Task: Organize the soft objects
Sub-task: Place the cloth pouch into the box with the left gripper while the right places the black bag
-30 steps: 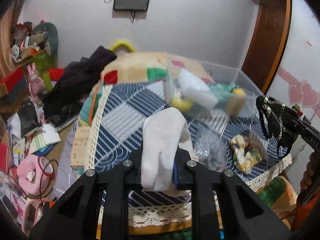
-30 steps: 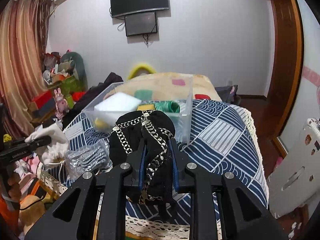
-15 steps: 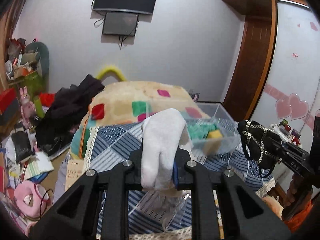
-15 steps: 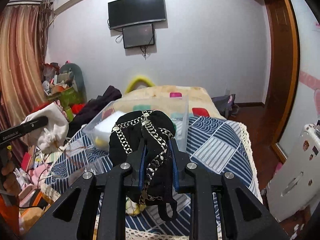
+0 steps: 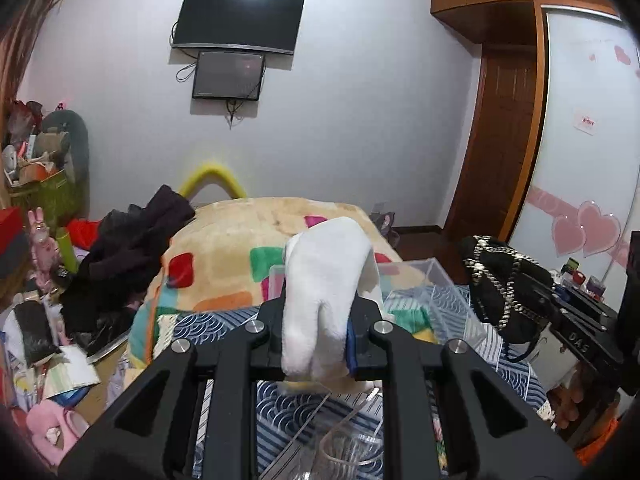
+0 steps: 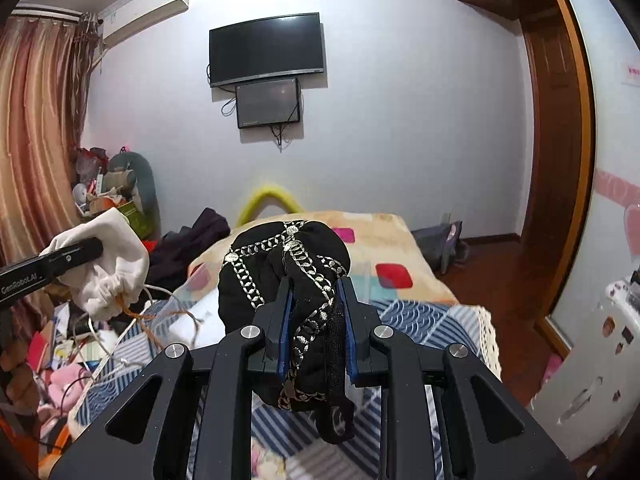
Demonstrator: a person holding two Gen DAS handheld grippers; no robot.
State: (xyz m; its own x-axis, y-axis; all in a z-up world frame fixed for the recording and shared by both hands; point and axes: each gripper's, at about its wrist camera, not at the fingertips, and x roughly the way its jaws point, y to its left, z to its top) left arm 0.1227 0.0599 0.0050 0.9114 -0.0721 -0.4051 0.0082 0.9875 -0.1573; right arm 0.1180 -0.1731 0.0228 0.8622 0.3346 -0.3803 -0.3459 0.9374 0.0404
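Observation:
My left gripper (image 5: 314, 330) is shut on a white drawstring cloth pouch (image 5: 326, 280), held up over the bed; the pouch also shows in the right wrist view (image 6: 112, 264) with its cords hanging. My right gripper (image 6: 314, 330) is shut on a black fabric piece with silver chain trim (image 6: 288, 276); it also shows in the left wrist view (image 5: 500, 280) at the right. A clear plastic bin (image 5: 436, 292) sits on the blue patterned bedspread (image 5: 280, 412), below and beyond the left gripper, mostly hidden by the pouch.
A beige blanket with coloured squares (image 5: 240, 256) covers the bed's far half. Dark clothes (image 5: 128, 252) lie at its left edge. Clutter fills the floor at left (image 5: 44, 360). A wooden door (image 5: 504, 152) and a wardrobe stand at right.
Both grippers have risen and tilted upward with their loads; the bin and bedspread have dropped lower in both views, and the wall and television fill more of them.

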